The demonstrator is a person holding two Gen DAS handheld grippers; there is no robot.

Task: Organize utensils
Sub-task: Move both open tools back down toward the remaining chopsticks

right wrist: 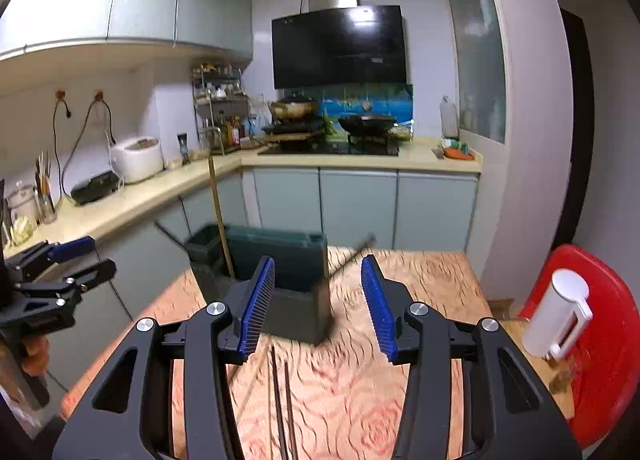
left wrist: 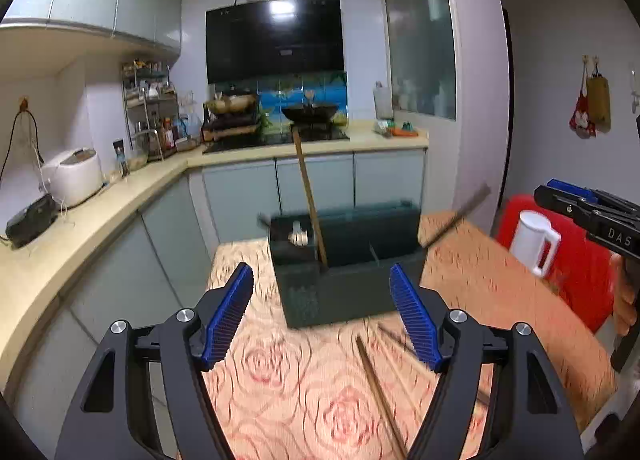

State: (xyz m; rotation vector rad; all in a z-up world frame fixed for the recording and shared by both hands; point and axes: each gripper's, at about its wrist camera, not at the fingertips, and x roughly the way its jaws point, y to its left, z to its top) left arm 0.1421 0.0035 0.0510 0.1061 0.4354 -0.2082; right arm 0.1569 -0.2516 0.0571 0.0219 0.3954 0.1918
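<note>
Left wrist view is showing the left gripper [left wrist: 322, 312] hanging over the rose-patterned tablecloth [left wrist: 288, 380], its blue pads spread wide and gripping nothing. Just ahead of its fingertips, the dark utensil holder [left wrist: 348, 284] is standing on the table. A long wooden chopstick [left wrist: 308, 196] is rising from the holder's left compartment, its long axis near upright, tilting slightly left at the top. A dark chopstick [left wrist: 456, 220] is leaning out over the holder's right edge, pointing up and to the right. More chopsticks [left wrist: 380, 392] are lying flat on the cloth beneath the right finger, running away from the camera toward the holder. The right gripper [left wrist: 580, 204] is showing at the right edge, with a white jug [left wrist: 534, 240] beyond it.

Right wrist view is showing the right gripper [right wrist: 318, 308] released too, jaws apart and empty, the holder [right wrist: 280, 280] directly ahead between its fingers. A pair of dark chopsticks [right wrist: 282, 400] is lying lengthwise under the gap, pointing toward the holder.
</note>
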